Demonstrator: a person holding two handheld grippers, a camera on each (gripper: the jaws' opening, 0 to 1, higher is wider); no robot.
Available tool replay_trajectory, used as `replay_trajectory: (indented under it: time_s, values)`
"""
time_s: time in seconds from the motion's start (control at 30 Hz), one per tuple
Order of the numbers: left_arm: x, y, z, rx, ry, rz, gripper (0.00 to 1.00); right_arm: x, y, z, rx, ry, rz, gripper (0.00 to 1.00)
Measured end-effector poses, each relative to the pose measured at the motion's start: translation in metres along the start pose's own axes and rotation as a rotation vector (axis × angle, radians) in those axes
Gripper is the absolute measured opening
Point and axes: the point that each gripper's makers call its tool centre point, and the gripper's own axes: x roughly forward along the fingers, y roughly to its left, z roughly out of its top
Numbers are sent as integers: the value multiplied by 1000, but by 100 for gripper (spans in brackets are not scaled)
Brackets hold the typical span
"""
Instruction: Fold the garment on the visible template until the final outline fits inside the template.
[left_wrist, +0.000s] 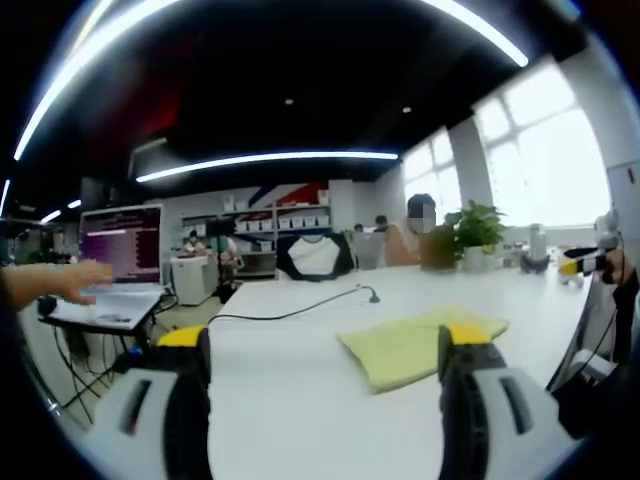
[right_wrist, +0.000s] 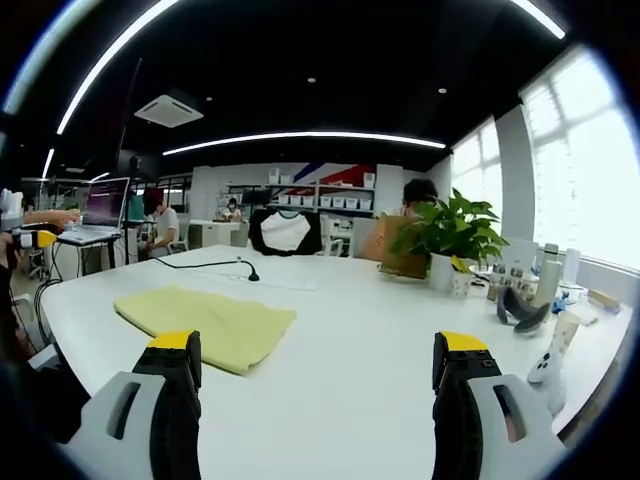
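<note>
Yellow-tipped fingers (right_wrist: 172, 352) of the right gripper (right_wrist: 318, 362) stand wide and empty, as do the left gripper's (left_wrist: 325, 345). Beyond and left of the right fingertips lies the garment (right_wrist: 205, 318), a yellow cloth (left_wrist: 415, 345) flat on the white table (right_wrist: 380, 320), reaching the left gripper's right fingertip. It looks light, limp and slippery; pinch an edge or corner. A cable (right_wrist: 205, 263) and plant (right_wrist: 450, 232) sit beyond.

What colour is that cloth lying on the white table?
The cloth is pale yellow, plain with no pattern. It shows best in the right gripper view.
</note>
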Motion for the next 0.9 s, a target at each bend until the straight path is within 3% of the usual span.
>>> replay_trajectory:
  time_s: [0.9]
  values:
    - [0,-3,-1,0,1,-16,100,-3,1,2,2,-8,-3,99]
